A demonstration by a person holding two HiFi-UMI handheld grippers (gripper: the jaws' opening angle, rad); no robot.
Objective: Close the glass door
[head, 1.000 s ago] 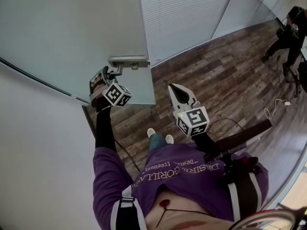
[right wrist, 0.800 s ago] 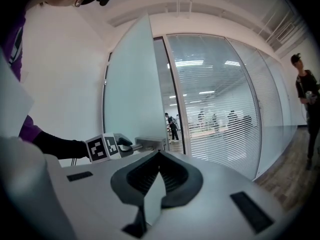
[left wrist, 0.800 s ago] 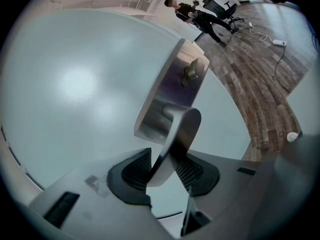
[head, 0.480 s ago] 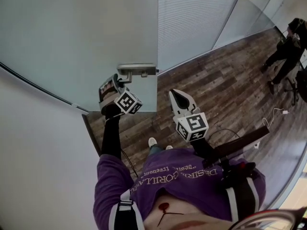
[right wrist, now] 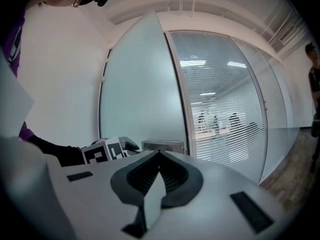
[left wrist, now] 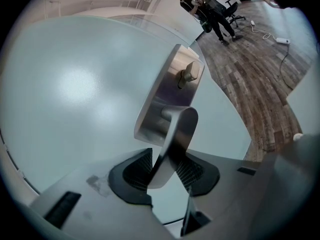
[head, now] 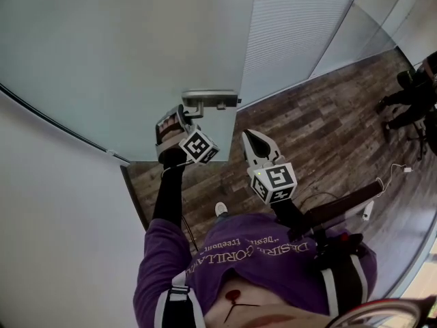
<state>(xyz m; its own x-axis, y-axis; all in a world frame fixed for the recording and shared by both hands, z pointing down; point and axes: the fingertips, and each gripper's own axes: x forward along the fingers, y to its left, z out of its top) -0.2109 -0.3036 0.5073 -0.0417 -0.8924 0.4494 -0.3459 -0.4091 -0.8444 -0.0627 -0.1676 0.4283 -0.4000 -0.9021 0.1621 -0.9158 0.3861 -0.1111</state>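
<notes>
The frosted glass door (head: 123, 60) fills the upper left of the head view, its free edge running down to a metal handle (head: 208, 100). My left gripper (head: 183, 117) is shut on that handle. In the left gripper view the lever (left wrist: 175, 134) runs down from its plate (left wrist: 167, 91) between the ribbed pads of my left gripper (left wrist: 162, 171), which press on both sides. My right gripper (head: 247, 137) hangs free to the right of the door edge, jaws together and holding nothing. In the right gripper view the tips of the right gripper (right wrist: 159, 154) meet in front of the door (right wrist: 140, 84).
A fixed glass wall with blinds (head: 293, 26) stands right of the door edge. Wood floor (head: 321, 121) spreads to the right, with a cable (head: 396, 173) on it. A person (head: 410, 94) stands at the far right. A white wall (head: 61, 238) lies at left.
The door's free edge and handle have swung to the right in the head view. My left gripper went with the handle, still clamped on it, and my right gripper shifted slightly right.
</notes>
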